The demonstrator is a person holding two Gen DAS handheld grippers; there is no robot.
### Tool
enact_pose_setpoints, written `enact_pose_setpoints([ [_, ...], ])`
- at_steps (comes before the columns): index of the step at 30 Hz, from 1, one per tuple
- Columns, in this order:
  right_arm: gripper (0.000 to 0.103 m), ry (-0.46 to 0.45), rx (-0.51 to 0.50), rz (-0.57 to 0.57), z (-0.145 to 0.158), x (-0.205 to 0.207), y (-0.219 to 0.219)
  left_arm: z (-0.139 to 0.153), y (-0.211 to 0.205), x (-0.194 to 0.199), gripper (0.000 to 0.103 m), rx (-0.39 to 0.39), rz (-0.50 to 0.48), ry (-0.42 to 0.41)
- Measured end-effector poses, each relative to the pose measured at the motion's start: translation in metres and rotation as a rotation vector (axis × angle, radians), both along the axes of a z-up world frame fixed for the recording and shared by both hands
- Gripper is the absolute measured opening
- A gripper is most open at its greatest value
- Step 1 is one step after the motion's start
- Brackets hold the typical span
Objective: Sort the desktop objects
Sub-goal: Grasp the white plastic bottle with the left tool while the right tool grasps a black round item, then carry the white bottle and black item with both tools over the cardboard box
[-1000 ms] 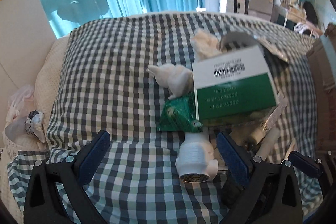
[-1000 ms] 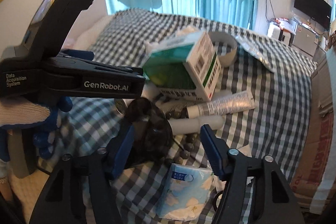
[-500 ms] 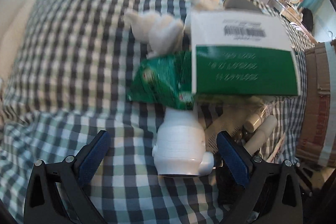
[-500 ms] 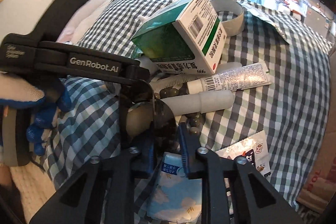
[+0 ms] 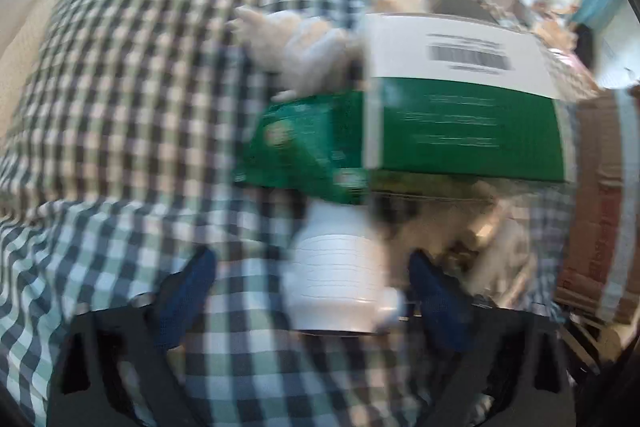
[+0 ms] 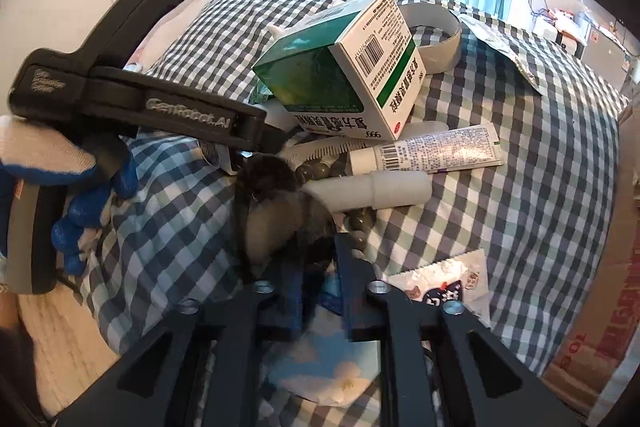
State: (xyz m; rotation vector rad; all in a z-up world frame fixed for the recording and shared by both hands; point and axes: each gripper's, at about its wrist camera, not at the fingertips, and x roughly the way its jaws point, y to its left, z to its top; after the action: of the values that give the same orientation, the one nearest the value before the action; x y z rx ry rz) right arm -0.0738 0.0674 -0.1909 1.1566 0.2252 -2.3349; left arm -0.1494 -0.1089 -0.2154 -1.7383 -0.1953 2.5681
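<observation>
While your right gripper [image 6: 316, 267] clamps the dark round pouch [image 6: 280, 215] and your left gripper [image 5: 312, 291] straddles, jaws closing, the white plastic bottle [image 5: 336, 279], the pile at 12 o'clock remains unsorted.

You have one green-and-white box [image 6: 352, 67], one printed tube [image 6: 436, 151], one white cylinder [image 6: 384, 193], one white bottle [image 5: 336, 279], one tape ring [image 6: 434, 35] far behind, and two sachets [image 6: 444, 281] near.
</observation>
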Motion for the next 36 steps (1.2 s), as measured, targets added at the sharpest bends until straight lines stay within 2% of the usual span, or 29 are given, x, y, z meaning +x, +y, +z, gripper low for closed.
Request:
enact_pose_setpoints([
  [3, 0.012, 0.021, -0.029, -0.020, 0.013, 0.002, 0.015, -0.004, 0.005, 0.002, 0.073, -0.031, -0.021, -0.002],
  [4, 0.012, 0.034, -0.038, -0.029, 0.018, 0.005, 0.018, -0.004, 0.009, 0.003, 0.064, -0.035, -0.035, 0.003],
  [5, 0.012, 0.049, -0.040, -0.038, 0.023, 0.007, 0.022, -0.004, 0.011, 0.005, 0.047, -0.024, -0.045, 0.009],
  [11, 0.012, 0.119, -0.063, -0.089, 0.044, 0.018, 0.030, 0.002, 0.012, 0.014, 0.048, -0.024, -0.037, 0.038],
  [12, 0.012, 0.128, -0.069, -0.094, 0.042, 0.032, 0.031, 0.005, 0.011, 0.018, 0.048, -0.026, -0.033, 0.049],
  [19, 0.012, 0.196, -0.112, -0.137, 0.070, 0.023, 0.046, 0.032, 0.004, 0.040, 0.048, -0.027, -0.023, 0.129],
  [28, 0.012, 0.291, -0.150, -0.168, 0.093, 0.035, 0.060, 0.092, 0.017, 0.065, 0.048, -0.025, -0.061, 0.272],
  [33, 0.012, 0.376, -0.183, -0.191, 0.118, 0.051, 0.070, 0.124, 0.030, 0.076, 0.048, -0.014, -0.097, 0.366],
  [36, 0.012, 0.427, -0.213, -0.211, 0.133, 0.061, 0.079, 0.148, 0.045, 0.085, 0.048, -0.037, -0.109, 0.440],
])
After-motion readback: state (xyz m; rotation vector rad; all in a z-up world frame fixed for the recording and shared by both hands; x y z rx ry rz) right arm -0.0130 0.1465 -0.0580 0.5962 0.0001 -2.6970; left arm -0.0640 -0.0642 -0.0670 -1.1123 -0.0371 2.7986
